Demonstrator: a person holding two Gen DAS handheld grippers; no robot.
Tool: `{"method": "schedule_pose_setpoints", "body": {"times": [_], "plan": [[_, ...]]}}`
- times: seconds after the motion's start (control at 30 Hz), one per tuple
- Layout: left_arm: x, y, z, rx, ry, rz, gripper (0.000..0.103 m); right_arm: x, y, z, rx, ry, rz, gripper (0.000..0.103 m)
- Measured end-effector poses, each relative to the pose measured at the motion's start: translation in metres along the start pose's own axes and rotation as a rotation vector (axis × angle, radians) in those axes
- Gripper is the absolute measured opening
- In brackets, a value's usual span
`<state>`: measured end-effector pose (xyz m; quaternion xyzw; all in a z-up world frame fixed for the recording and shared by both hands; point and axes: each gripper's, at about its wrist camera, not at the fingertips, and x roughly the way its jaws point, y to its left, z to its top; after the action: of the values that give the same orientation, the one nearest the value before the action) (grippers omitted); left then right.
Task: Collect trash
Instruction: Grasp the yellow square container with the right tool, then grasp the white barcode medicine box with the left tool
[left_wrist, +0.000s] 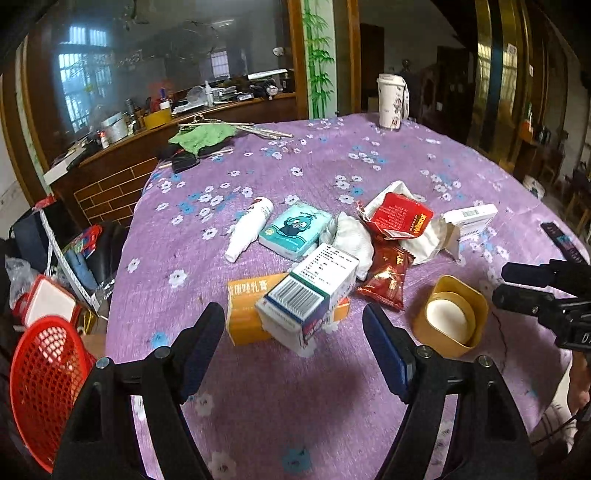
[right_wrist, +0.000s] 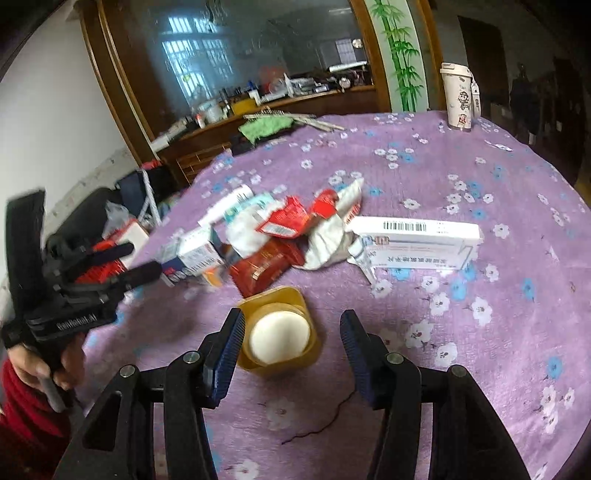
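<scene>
— What can you read on that litter heaped mid-frame on the bench (left_wrist: 258, 406), the one under the purple flowered cloth?

— Little. The orange carton (left_wrist: 245, 314) in the left wrist view shows large Chinese characters along its top edge, and the rest is covered by the white medicine box (left_wrist: 310, 295) lying across it, barcode end toward us. The teal tissue pack (left_wrist: 293, 230) has a cartoon figure; its small lettering is too fine to read. The red wrapper (left_wrist: 400, 216) has yellow print at one corner, blurred.

— And the long white box (right_wrist: 417, 238)?

— In the right wrist view it lies right of centre, a barcode on top and blue Chinese print on its side, too soft to make out. The pile to its left is smeared there.

— The claws?

— The left claw (left_wrist: 295, 347) hangs low in its own frame, spread wide, nothing between the pads, the medicine box just beyond. Seen at the left edge of the other view, its body bears white lettering I cannot read, with a hand (right_wrist: 40, 365) and red sleeve below. The right claw (right_wrist: 291, 354) is half spread around the yellow square tub (right_wrist: 277, 332) with a white round inside; the pads don't seem to press it.

— Anything cut off?

— A red mesh basket (left_wrist: 44, 387), lower left, partly behind the claw's arm.
</scene>
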<state>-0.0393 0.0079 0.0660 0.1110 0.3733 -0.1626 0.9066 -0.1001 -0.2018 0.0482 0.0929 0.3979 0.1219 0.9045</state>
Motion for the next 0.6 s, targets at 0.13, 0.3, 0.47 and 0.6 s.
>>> {"method": "schedule_pose_setpoints", "body": {"times": [0.13, 0.3, 0.47, 0.6], "plan": [[0.015, 0.004, 0.007, 0.008, 0.033, -0.017, 0.076, 0.02, -0.004, -0.001, 0.014, 0.057, 0.008, 0.041], [0.031, 0.006, 0.012, 0.026, 0.072, -0.014, 0.076, 0.039, -0.003, -0.005, -0.001, 0.114, -0.022, 0.024], [0.044, 0.001, 0.014, 0.052, 0.095, -0.014, 0.076, 0.041, -0.006, -0.008, -0.014, 0.128, -0.039, 0.011], [0.05, 0.0, 0.012, 0.048, 0.088, -0.007, 0.076, 0.036, -0.007, -0.009, -0.026, 0.114, -0.044, 0.01]]}}
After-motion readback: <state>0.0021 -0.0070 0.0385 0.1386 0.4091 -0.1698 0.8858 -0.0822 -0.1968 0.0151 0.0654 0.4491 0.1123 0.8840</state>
